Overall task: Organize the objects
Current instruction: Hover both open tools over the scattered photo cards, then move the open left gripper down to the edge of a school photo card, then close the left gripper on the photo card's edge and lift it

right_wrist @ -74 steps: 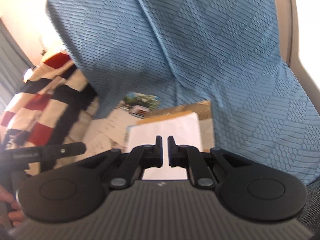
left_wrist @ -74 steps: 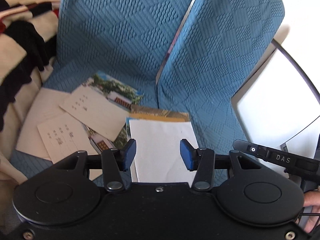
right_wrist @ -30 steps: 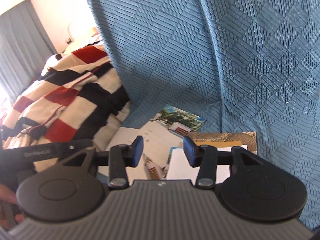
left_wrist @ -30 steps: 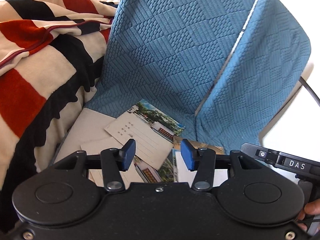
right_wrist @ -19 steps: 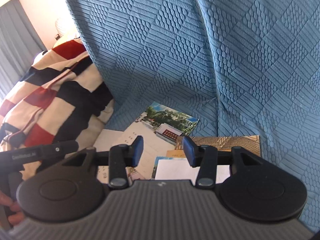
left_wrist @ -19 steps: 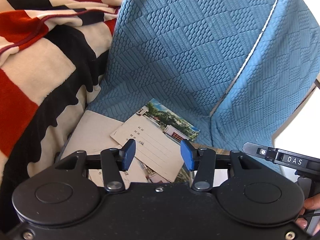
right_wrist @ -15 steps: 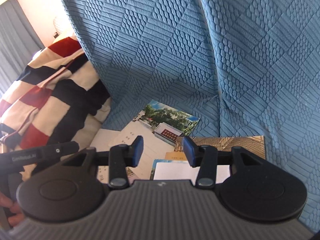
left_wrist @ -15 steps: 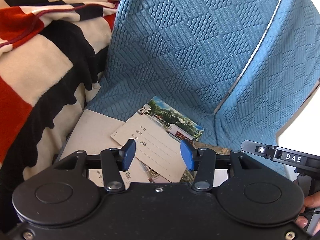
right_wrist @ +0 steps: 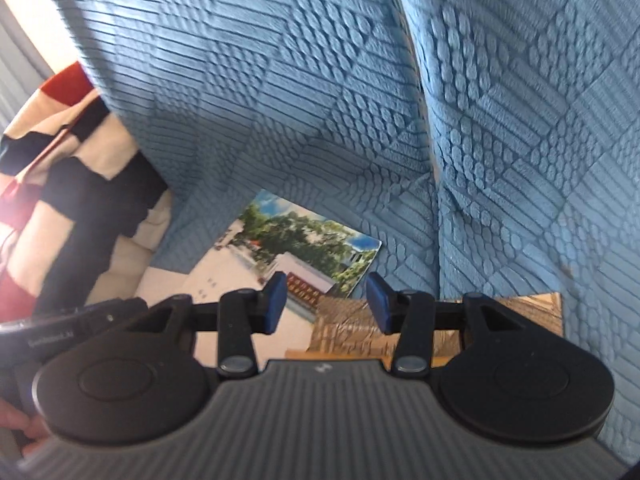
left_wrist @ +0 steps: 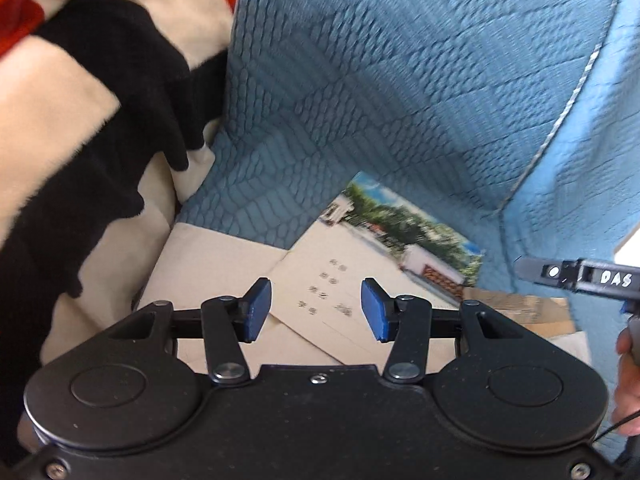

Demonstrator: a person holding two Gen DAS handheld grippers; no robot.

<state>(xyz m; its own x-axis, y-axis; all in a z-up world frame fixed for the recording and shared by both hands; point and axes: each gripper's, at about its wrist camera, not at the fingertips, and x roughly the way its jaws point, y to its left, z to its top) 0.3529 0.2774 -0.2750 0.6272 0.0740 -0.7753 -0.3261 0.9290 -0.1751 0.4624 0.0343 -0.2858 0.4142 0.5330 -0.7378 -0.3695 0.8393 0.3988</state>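
Left-wrist footage is filled by the left gripper (left_wrist: pixel 316 310), whose blue pads are seen parted with nothing between them — released, hovering above a loose heap of cards on a seat draped in a blue quilted cover (left_wrist: pixel 360 100). Directly ahead of and below those pads a cream card with printed lines (left_wrist: pixel 340 300) is laid face down, its long axis running diagonally from lower right to upper left; it overlaps a glossy photo postcard (left_wrist: pixel 412 236) of trees and a white wall, whose far corner is pushed toward the seat back. A plain cream sheet (left_wrist: pixel 216 268) is spread beneath both, at the left edge of the seat. In the right-wrist view the right gripper (right_wrist: pixel 326 304) is likewise held parted and empty, and it is aimed between the photo postcard (right_wrist: pixel 304 240) and a brown-gold patterned card (right_wrist: pixel 352 328) lying just beside it. The lined card is judged nearer the left gripper, the brown-gold card nearer the right. All the cards are thin, flat and stiff-looking, so an edge — not a face — would probably have to be taken. A fleecy striped blanket (left_wrist: pixel 80 120) in red, black and cream is bunched against the left side of the seat.
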